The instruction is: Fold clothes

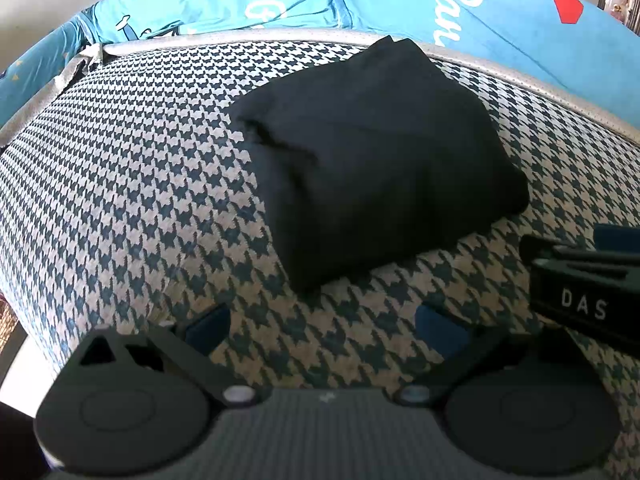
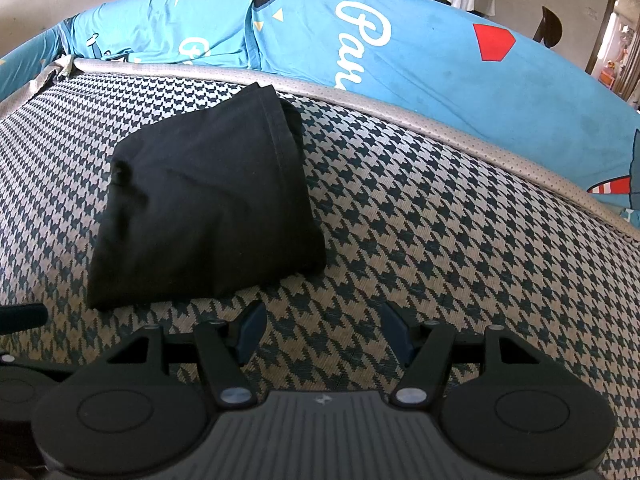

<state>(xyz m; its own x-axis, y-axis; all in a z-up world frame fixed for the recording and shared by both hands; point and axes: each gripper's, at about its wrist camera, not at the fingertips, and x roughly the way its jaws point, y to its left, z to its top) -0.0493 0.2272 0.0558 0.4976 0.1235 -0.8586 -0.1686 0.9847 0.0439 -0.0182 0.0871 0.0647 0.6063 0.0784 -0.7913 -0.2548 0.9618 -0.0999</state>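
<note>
From my left hand-held gripper (image 1: 322, 326) I see the black garment (image 1: 372, 160) folded into a compact bundle, lying ahead of the fingers and a little to their right, near but not touching them. This hand-held gripper is wide open and holds nothing; only the houndstooth mat (image 1: 132, 184) shows between its two blue pads (image 1: 208, 328). At the right edge of this view the other hand-held gripper comes in, a black body with the letters "DAS", beside the near right corner of the garment. From my right hand-held gripper (image 2: 322, 330) the same black garment (image 2: 208, 208) lies ahead and to the left, its near edge just in front of the left finger, apart from it. This hand-held gripper is also open, with nothing between its pads (image 2: 250, 330). The garment rests flat on the houndstooth mat (image 2: 440, 216), well inside its grey border (image 2: 400, 116). Beyond the border, behind the garment, lies a light blue sheet (image 2: 420, 40) with white script letters and a red shape.
</note>
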